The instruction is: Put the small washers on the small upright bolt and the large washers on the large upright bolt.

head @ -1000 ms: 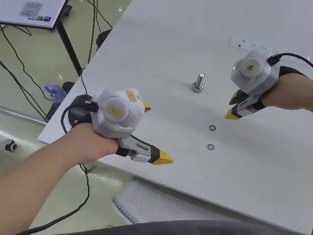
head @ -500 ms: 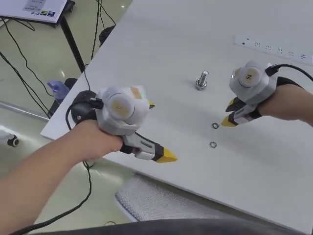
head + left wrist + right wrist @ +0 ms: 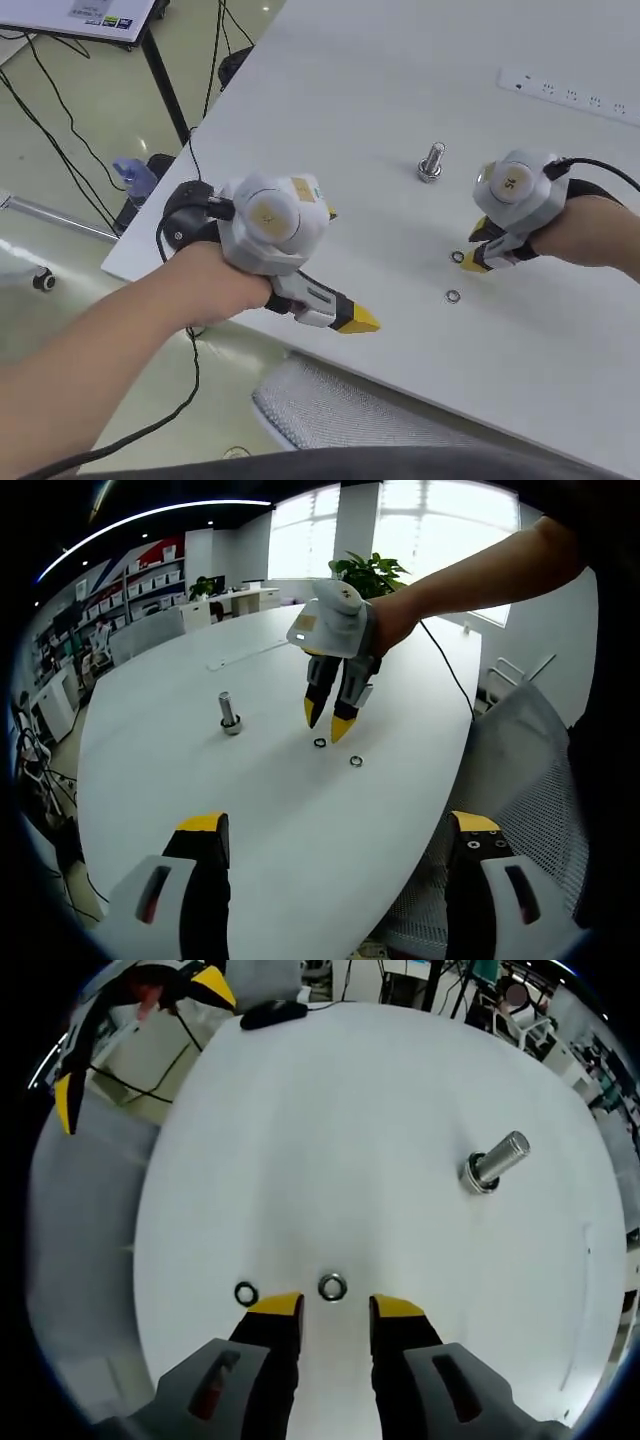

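Both washers lie flat on the white worktop (image 3: 330, 110), not yet on a bolt. In the head view the nearer washer (image 3: 457, 257) sits right of centre, at the tips of the right gripper (image 3: 336, 1306). The second washer (image 3: 452, 296) lies a little below it in the frame, apart from it.

The right gripper view shows that gripper's jaws slightly parted and empty. The yellow tips are low over the worktop, and the one washer lies just ahead of the gap between them. I cannot tell whether a tip touches it.

An upright bolt (image 3: 431, 162) stands on its wider base above the washers in the head view, well apart from both.

The left gripper (image 3: 338, 825) hangs at the lower middle of the head view, near the worktop's edge. Its jaws are spread wide and hold nothing.

A power strip (image 3: 570, 95) lies along the upper right of the frame. A mesh chair (image 3: 340, 420) shows at the bottom, below the worktop's edge.
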Tool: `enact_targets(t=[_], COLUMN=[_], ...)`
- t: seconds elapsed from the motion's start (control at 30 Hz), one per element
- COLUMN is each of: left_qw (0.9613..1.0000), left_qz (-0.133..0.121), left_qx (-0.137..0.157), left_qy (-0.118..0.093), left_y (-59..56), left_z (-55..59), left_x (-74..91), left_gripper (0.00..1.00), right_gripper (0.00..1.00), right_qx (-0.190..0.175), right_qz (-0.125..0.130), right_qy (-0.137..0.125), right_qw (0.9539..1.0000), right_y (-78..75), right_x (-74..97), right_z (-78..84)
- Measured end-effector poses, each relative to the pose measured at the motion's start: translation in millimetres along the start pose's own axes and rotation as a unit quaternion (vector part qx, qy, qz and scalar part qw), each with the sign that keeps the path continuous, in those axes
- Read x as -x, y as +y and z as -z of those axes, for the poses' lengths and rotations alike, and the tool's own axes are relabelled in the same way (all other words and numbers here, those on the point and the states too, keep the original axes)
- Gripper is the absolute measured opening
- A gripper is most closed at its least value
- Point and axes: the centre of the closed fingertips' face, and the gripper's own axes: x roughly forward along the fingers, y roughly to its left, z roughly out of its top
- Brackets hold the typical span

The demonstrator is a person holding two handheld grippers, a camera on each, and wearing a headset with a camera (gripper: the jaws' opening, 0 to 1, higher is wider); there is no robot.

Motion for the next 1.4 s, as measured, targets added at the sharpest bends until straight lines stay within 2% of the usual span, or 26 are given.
enact_targets(t=[0.5,0.7,0.97,1.23,1.4], left_qw=[1.0000,1.0000,1.0000,1.0000,1.0000], left_qz=[0.004,0.004,0.002,0.000,-0.001], left_qx=[0.000,0.000,0.001,0.003,0.003], left_qy=[0.001,0.002,0.000,-0.001,-0.003], left_y=[0.1,-0.2,-0.2,-0.6,-1.0], left_z=[2.3,3.6,2.8,3.8,1.8], left_x=[-0.5,0.0,0.0,1.2,1.8], left_gripper=[0.88,0.87,0.86,0.85,0.85], right_gripper=[0.26,0.25,0.23,0.15,0.14], right_qx=[0.009,0.000,-0.002,-0.001,0.011], right_qz=[0.005,0.005,0.007,0.012,0.021], right_qy=[0.012,0.008,0.017,0.024,0.036], right_qw=[0.9999,1.0000,0.9998,0.9996,0.9991], right_y=[3.3,2.5,1.1,3.3,4.8], right_x=[-7.5,-7.2,-7.9,-8.9,-9.0], right_z=[-1.0,-1.6,-2.0,-2.8,-2.6])
